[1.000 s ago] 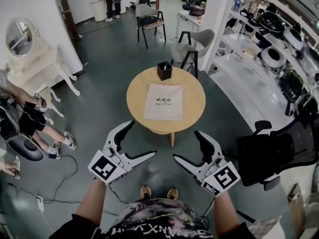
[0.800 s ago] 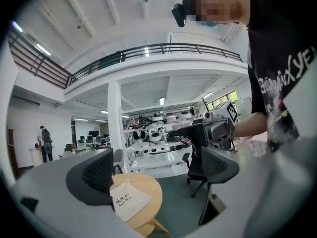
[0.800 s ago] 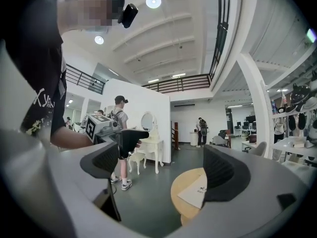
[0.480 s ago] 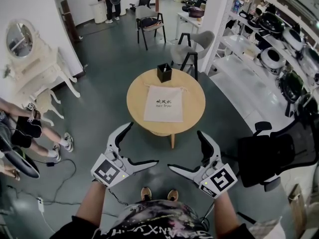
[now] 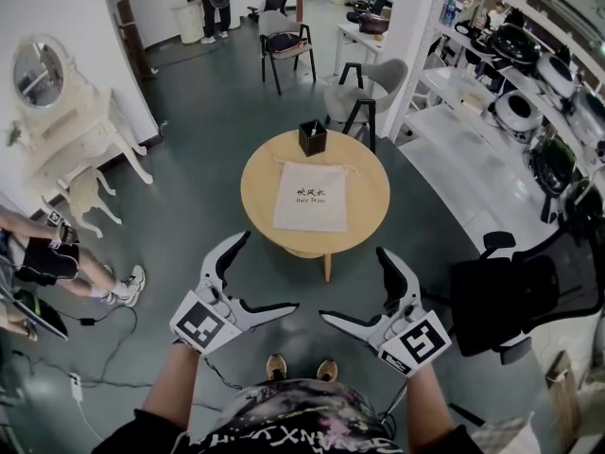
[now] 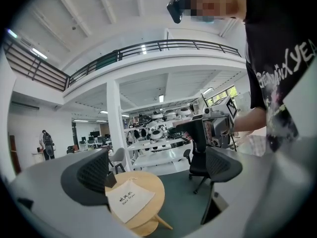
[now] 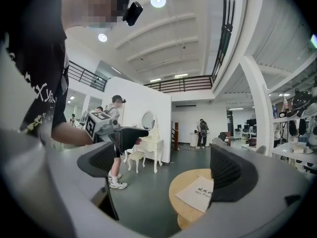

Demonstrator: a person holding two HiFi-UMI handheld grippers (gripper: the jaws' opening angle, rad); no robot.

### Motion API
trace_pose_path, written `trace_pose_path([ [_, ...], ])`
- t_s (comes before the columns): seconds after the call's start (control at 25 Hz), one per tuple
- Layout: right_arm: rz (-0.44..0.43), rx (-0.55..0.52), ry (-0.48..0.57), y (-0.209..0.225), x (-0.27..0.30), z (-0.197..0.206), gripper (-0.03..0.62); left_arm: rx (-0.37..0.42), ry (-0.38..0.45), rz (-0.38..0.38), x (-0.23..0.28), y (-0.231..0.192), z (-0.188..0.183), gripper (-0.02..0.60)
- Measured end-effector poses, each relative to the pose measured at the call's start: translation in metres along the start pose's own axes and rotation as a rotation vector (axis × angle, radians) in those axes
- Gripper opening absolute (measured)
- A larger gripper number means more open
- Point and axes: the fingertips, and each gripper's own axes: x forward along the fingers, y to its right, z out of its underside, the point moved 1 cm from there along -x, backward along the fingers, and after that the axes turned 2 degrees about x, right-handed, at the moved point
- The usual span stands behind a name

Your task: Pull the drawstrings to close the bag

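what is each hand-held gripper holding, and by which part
Nothing. The left hand-held gripper and right hand-held gripper are both open and empty, short of the white cloth drawstring bag.

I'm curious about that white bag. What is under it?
The white bag lies flat on the round wooden table. The tabletop directly beneath it is covered, so anything hidden there cannot be seen.

Grey floor [image 5: 217, 149], white vanity [image 5: 68, 129], black chairs [image 5: 284, 38], perhaps shelving [image 5: 492, 97].
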Motion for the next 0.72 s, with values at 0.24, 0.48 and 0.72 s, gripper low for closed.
trace_pose_path([
  [0.24,0.005,-0.005,0.003,0.002,-0.004,-0.001,0.584,-0.008,0.010,0.000,0.000,0.001,-0.003,0.587],
  [0.48,0.000,-0.015,0.012,0.003,-0.010,-0.001,0.584,-0.003,0.003,-0.014,0.000,0.005,-0.006,0.588],
  [0.72,-0.014,-0.027,0.026,0.006,-0.022,-0.002,0.584,0.005,0.008,-0.038,0.003,0.014,-0.012,0.587],
])
